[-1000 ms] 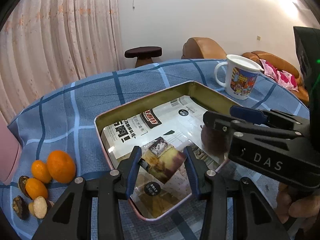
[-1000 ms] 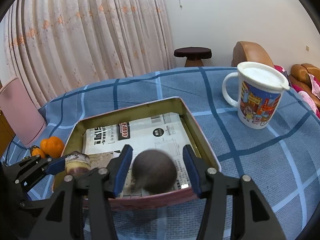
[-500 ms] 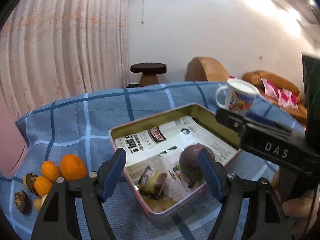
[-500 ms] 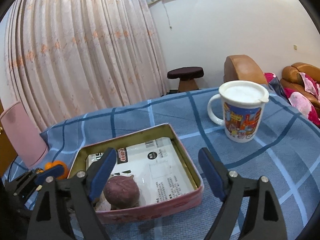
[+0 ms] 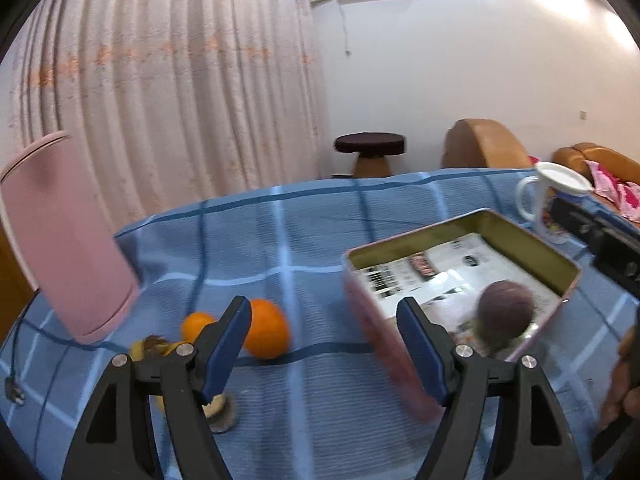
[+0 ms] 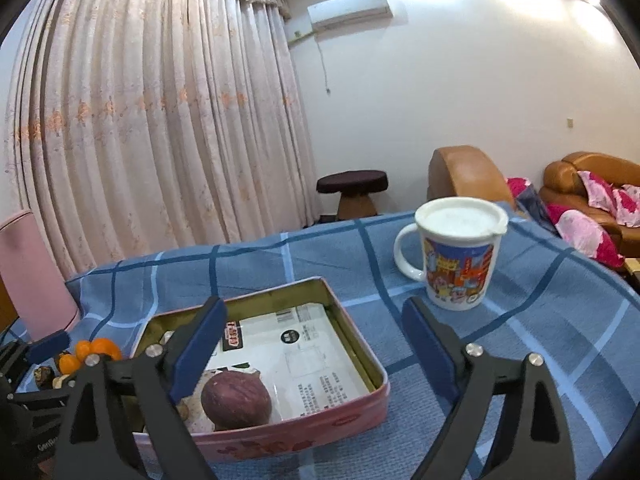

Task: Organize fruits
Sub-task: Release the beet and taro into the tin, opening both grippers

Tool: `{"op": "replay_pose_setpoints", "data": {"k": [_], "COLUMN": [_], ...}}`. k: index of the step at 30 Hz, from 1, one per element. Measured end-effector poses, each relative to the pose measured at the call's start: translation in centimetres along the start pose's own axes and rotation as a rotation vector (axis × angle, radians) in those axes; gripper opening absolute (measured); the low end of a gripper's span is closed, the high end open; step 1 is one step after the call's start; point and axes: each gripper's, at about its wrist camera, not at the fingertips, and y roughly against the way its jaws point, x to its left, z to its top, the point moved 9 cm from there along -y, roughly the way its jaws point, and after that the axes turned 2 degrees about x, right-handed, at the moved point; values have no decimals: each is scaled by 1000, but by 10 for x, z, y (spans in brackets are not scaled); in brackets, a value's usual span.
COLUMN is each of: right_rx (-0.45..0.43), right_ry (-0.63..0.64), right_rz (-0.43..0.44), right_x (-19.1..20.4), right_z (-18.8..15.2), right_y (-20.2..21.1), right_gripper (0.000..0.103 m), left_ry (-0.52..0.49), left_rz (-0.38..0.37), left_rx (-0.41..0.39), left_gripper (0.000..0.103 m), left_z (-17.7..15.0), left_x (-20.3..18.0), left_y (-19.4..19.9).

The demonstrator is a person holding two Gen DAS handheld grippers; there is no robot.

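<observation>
Both grippers spread w/ nothing between jaws; purple fruit sitting in the tin.

Left wrist view: left gripper [image 5: 324, 346] is hanging over the blue checked cloth [image 5: 320, 240], jaws just been opening, now standing wide w/ only cloth between them. Big orange [image 5: 268, 334] is lying just beyond the left finger, smaller orange [image 5: 196, 326] beside it, cut brown fruit bits [image 5: 220, 410] partly hidden under that finger. Tin tray [image 5: 528, 240] is sitting to the right, paper-lined, blurred; purple fruit [image 5: 506, 312] is resting in its near corner. Pink chair back [image 5: 60, 236] at left. Right wrist view: right gripper [image 6: 314, 350] is hovering over the tray's [image 6: 360, 344] near side, jaws just been opening, wide apart, empty. Purple fruit [image 6: 236, 400] is lying inside by the near wall, just right of the left finger. Lidded mug [image 6: 460, 256] is standing upright beyond, apart from the tray. Oranges [image 6: 98, 348] far left.
</observation>
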Motion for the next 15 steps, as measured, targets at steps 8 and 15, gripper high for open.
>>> {"op": "replay_pose_setpoints", "data": {"k": [8, 15], "right_rx": [-20, -21], "right_ry": [-17, 27], "right_rz": [0, 16], "right_x": [14, 43], "right_z": [-2, -8], "right_y": [7, 13], "right_gripper": [92, 92], "left_ry": [10, 23], "left_rz": [62, 98], "left_rx": [5, 16], "left_gripper": [76, 76], "left_z": [-10, -15], "left_x": [36, 61], "left_y": [2, 3]}}
